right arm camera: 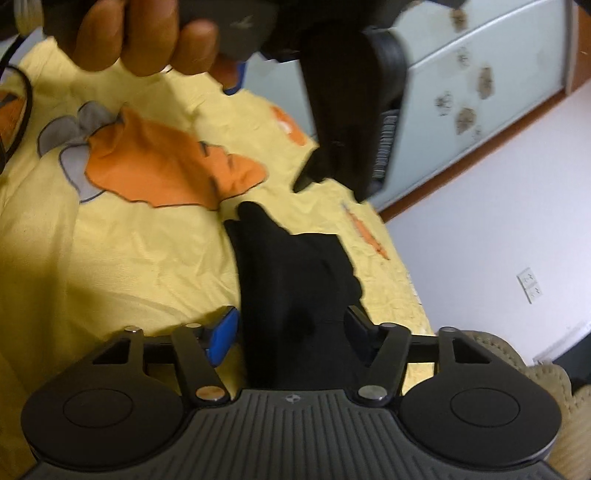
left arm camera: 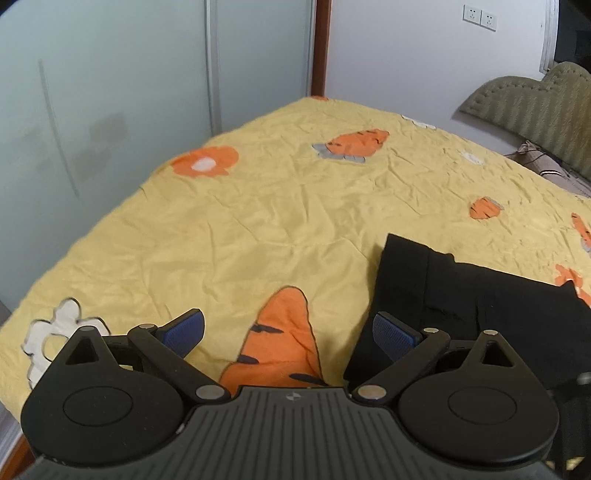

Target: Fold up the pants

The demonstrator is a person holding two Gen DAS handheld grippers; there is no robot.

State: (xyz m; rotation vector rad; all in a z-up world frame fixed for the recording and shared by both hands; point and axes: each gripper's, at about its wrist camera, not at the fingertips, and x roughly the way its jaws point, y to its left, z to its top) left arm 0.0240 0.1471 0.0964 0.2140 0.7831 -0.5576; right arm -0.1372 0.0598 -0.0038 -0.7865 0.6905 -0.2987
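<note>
The black pants lie folded on the yellow carrot-print bed cover, at the lower right of the left wrist view. My left gripper is open and empty above the cover, its right finger over the pants' left edge. In the right wrist view the pants run up the middle between the fingers. My right gripper is open, with the cloth lying between its blue pads. The other gripper and the hand holding it show at the top of that view.
The bed fills both views. Frosted sliding doors stand past its left side. A white wall with sockets and an olive padded headboard are at the right. A black cable hangs at the left of the right wrist view.
</note>
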